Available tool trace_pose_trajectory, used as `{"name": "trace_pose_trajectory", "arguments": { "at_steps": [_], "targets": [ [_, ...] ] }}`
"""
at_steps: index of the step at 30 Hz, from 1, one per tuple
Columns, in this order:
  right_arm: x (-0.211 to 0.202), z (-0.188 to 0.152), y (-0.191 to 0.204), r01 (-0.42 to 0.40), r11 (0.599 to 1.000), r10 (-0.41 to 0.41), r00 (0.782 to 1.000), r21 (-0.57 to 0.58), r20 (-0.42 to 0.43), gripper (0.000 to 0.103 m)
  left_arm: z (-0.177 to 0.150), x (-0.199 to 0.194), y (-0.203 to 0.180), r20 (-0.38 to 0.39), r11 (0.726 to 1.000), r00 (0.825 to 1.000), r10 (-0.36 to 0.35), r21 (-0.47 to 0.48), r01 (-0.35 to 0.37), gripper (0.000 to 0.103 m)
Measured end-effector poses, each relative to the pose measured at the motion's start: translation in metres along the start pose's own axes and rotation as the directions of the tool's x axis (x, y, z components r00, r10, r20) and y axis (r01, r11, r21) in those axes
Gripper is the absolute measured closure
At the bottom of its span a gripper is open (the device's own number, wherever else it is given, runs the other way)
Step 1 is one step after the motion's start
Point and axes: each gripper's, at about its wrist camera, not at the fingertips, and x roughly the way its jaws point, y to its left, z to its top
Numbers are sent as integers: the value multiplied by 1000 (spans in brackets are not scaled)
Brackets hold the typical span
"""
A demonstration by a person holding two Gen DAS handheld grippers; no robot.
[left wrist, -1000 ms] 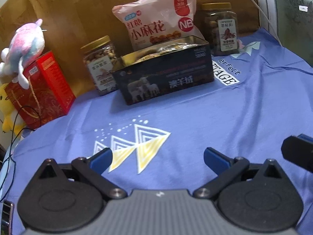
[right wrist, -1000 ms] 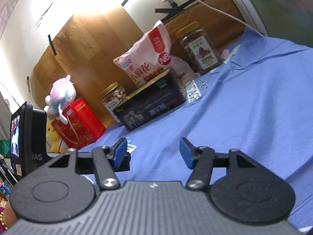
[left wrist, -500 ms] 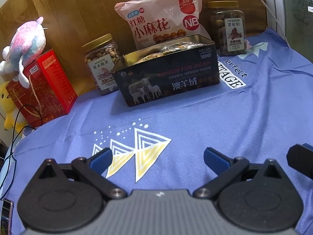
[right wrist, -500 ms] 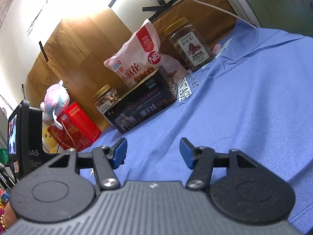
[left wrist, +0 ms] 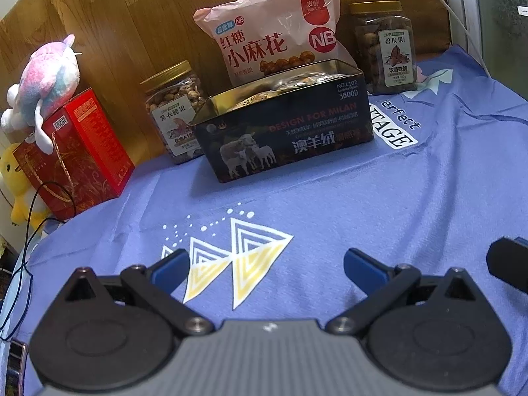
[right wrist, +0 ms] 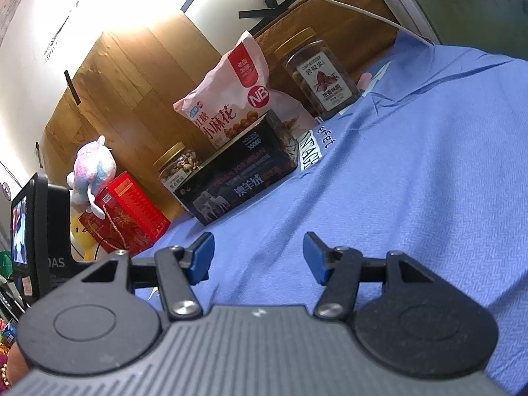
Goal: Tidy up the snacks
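A dark open tin (left wrist: 287, 132) with snacks inside stands on the blue cloth (left wrist: 330, 214) at the back. Behind it leans a pink snack bag (left wrist: 274, 33). A gold-lidded nut jar (left wrist: 175, 109) stands left of the tin and another jar (left wrist: 386, 49) right of it. My left gripper (left wrist: 265, 264) is open and empty, low over the cloth, well short of the tin. My right gripper (right wrist: 257, 254) is open and empty; the tin (right wrist: 237, 178), the bag (right wrist: 231, 95) and both jars (right wrist: 320, 76) (right wrist: 178, 168) lie ahead to its left.
A red gift box (left wrist: 76, 151) with a pastel plush toy (left wrist: 46, 79) on it stands at the far left, a yellow plush (left wrist: 16, 181) beside it. A wooden panel (left wrist: 132, 16) backs the scene. The left gripper's body (right wrist: 36, 237) shows at the left edge of the right wrist view.
Both grippers have drifted slightly, so the tin and snacks look a little nearer and more centred in the left view. Both jaws stay open and nothing on the cloth moved.
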Motion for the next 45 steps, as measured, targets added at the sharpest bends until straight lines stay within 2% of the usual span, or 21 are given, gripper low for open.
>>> {"name": "trace_pose_trajectory", "arguments": {
  "at_steps": [20, 45],
  "targets": [
    [0, -1, 1, 1, 1000, -1, 1000, 0, 1, 41, -4, -2, 10, 11, 1000, 1000, 25, -17, -24, 0],
    [0, -3, 4, 3, 1000, -3, 1000, -3, 4, 41, -10, -4, 28, 30, 995, 995, 92, -40, -90, 0]
  ]
}}
